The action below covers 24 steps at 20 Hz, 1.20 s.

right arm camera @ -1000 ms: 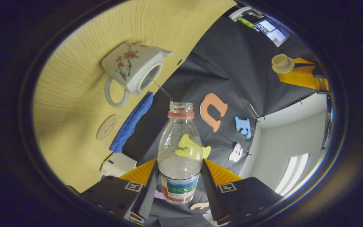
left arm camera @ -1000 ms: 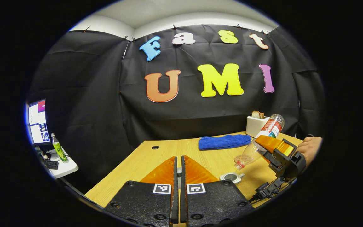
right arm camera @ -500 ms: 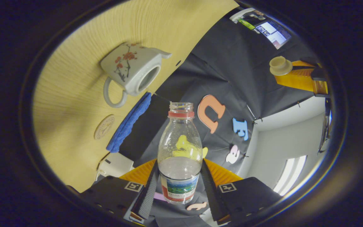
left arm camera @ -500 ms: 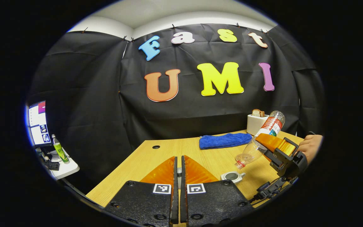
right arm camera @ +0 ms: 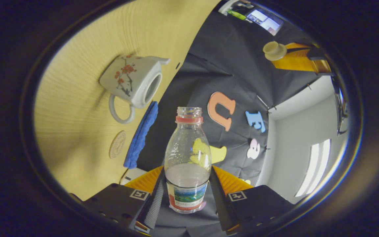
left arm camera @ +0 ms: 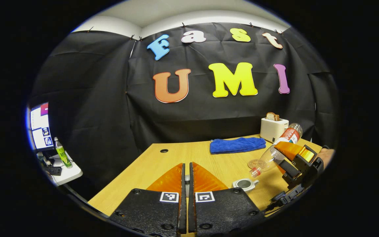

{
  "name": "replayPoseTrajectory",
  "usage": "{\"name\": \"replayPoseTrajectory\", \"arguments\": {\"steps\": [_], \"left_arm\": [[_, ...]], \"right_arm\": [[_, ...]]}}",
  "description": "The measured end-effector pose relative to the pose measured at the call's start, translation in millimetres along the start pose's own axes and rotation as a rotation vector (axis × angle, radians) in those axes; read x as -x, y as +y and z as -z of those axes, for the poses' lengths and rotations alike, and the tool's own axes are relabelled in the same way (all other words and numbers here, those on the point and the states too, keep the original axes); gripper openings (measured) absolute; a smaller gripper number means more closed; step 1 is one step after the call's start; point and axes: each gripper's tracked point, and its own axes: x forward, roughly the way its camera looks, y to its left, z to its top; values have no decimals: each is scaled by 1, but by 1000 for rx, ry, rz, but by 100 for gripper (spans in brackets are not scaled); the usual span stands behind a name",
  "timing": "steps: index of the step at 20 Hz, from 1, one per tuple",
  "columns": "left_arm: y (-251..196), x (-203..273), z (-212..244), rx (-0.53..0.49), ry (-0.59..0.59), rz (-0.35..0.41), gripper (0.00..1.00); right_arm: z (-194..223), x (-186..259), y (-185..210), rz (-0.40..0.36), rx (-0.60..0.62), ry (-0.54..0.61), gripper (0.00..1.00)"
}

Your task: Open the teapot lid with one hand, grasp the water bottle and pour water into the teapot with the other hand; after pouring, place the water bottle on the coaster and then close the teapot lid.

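In the right gripper view my right gripper (right arm camera: 188,172) is shut on a clear water bottle (right arm camera: 188,148) that has a red neck ring, no cap and some water left. The white flowered teapot (right arm camera: 132,80) stands open on the wooden table, off to one side of the bottle's mouth. The round coaster (right arm camera: 117,148) lies beside it. In the left gripper view the bottle (left arm camera: 270,158) is tilted with its mouth low, above and to the right of the teapot (left arm camera: 244,184). My left gripper (left arm camera: 185,166) holds the cream lid (right arm camera: 274,50) up in the air.
A folded blue cloth (left arm camera: 237,145) and a white toaster (left arm camera: 273,129) with bread sit at the table's far edge. The coaster (left arm camera: 253,163) lies between cloth and teapot. A side table at the left holds a monitor and a green bottle (left arm camera: 61,156).
The thin stream of water from the bottle into the teapot has stopped. The bottle has swung back to a flatter tilt and moved away from the teapot's opening. The lid stays held up.
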Motion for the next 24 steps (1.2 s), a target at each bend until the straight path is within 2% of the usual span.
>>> {"name": "replayPoseTrajectory", "arguments": {"steps": [1, 4, 6, 8, 9, 10, 11, 12, 18, 21, 22, 24], "left_arm": [[-2, -1, 2, 13, 6, 8, 5], [-6, -3, 6, 0, 17, 0, 4], [-11, -2, 3, -21, 5, 25, 4], [-8, -1, 3, -15, 4, 20, 5], [-6, -1, 2, -7, 3, 20, 0], [-6, -1, 2, 1, 4, 21, 5], [-7, 0, 1, 5, 2, 23, 5], [-7, -1, 1, 5, 0, 25, 5], [-12, -3, 4, 3, 8, 31, 4], [-12, -5, 7, 7, 16, 29, 4], [-14, -6, 7, 6, 17, 32, 4], [-17, -7, 8, -1, 18, 33, 4]], "right_arm": [[2, 1, 5, -18, -73, 8, 75], [8, 3, 8, -55, -264, 30, 72], [14, 1, 3, -60, -365, 47, 75], [25, 3, 1, -74, -451, 64, 72], [29, 4, 0, -81, -496, 72, 72], [35, 4, -1, -93, -547, 79, 72], [38, 1, 0, -108, -612, 86, 72], [42, -3, 3, -128, -689, 99, 75], [52, -36, 18, -252, -1131, 154, 75], [50, -53, 29, -312, -1329, 167, 72], [48, -58, 34, -336, -1406, 177, 75], [46, -69, 45, -381, -1561, 185, 72]]}}
